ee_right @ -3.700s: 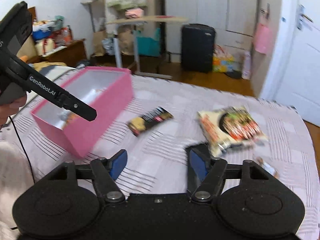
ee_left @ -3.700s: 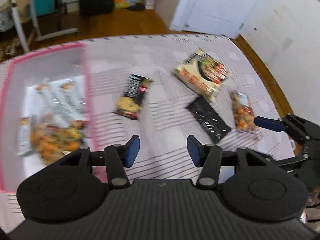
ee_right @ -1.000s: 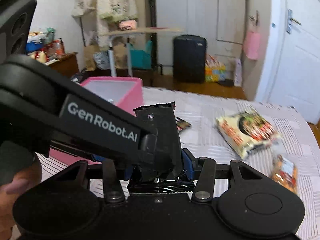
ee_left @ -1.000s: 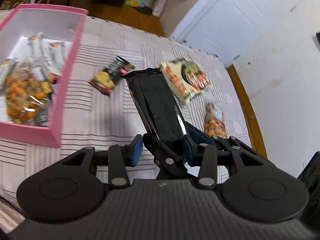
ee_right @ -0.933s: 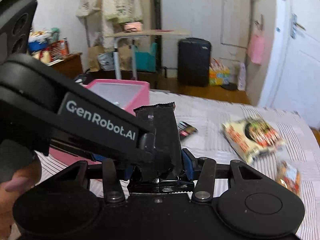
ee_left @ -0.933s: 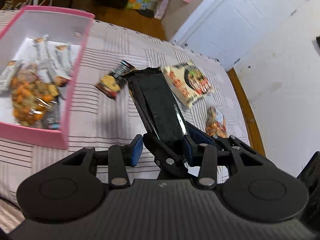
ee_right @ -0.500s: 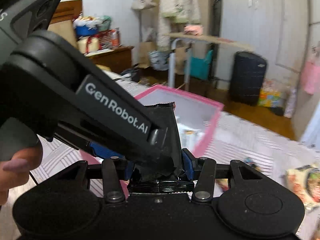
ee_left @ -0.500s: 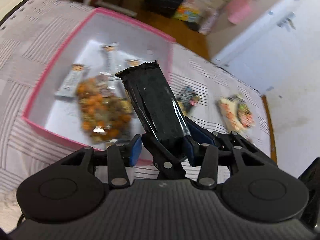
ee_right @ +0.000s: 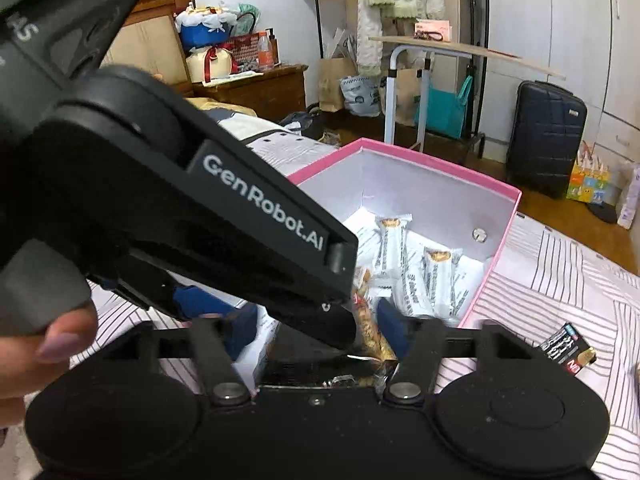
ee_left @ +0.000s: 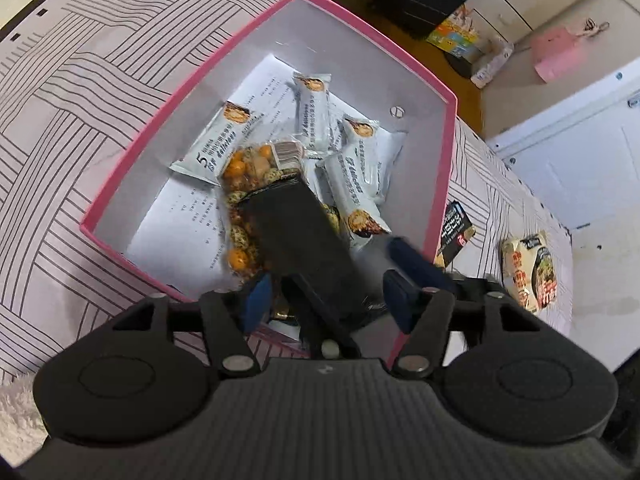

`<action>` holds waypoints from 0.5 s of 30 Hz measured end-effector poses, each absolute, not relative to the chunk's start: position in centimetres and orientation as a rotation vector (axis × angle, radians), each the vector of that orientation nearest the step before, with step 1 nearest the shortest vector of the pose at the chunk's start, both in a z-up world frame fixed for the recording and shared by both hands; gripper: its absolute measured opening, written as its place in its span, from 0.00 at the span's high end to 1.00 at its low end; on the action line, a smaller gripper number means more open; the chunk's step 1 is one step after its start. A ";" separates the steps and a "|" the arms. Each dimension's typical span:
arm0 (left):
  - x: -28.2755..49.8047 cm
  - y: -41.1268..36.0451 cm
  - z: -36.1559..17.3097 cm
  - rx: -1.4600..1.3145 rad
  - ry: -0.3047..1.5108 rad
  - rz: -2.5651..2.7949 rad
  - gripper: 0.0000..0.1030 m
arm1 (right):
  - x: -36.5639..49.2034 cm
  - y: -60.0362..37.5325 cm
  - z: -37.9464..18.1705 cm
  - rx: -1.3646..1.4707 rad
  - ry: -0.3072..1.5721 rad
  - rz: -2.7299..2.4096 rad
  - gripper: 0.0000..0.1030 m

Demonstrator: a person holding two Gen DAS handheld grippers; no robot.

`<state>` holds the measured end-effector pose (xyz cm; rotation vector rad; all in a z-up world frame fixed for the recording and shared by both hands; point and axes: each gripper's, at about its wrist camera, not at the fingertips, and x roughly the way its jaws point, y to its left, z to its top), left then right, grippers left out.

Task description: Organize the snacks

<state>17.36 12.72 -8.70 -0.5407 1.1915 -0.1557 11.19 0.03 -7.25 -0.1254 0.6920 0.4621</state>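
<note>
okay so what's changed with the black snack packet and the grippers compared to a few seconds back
The black packet was picked off the striped cloth, carried left, and now hangs over the pink box. Both the left gripper and right gripper had clamped it; their jaws are now opening, the packet loose between them. The noodle pack and small dark packet stayed put.

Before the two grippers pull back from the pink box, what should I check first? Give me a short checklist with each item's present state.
1. Black packet is over the pink box, not the tablecloth: ok.
2. Left gripper jaws are opening, pads off the packet: ok.
3. Right gripper jaws are opening: ok.
4. Packet fully at rest inside the box: cannot tell.
5. All snacks boxed: not ok; the noodle pack and small dark packet lie on the cloth.
</note>
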 end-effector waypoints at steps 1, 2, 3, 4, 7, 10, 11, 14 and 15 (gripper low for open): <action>17.3 12.9 -8.7 -0.546 1.186 -0.156 0.39 | 10.7 -0.5 -6.9 -0.120 0.680 0.454 0.25; 17.2 13.1 -8.5 -0.543 1.178 -0.160 0.39 | 10.1 -0.8 -6.5 -0.112 0.675 0.453 0.25; 17.0 13.2 -8.2 -0.531 1.168 -0.167 0.39 | 9.9 -1.1 -6.1 -0.101 0.672 0.453 0.25; 16.9 13.1 -7.8 -0.511 1.154 -0.180 0.39 | 9.6 -1.6 -5.7 -0.083 0.666 0.451 0.25; 16.3 12.4 -6.4 -0.442 1.105 -0.228 0.39 | 7.4 -3.8 -4.1 -0.023 0.635 0.451 0.25; 15.8 11.0 -4.7 -0.360 1.070 -0.301 0.39 | 5.0 -6.7 -2.5 0.029 0.595 0.427 0.25; 15.7 10.2 -4.2 -0.325 1.069 -0.331 0.39 | 4.4 -7.7 -2.1 0.040 0.585 0.415 0.25; 15.6 7.7 -2.9 -0.226 1.059 -0.416 0.40 | 3.1 -10.6 -1.2 0.054 0.565 0.374 0.24; 15.6 6.7 -2.5 -0.192 1.054 -0.440 0.40 | 3.1 -11.4 -1.1 0.051 0.557 0.354 0.24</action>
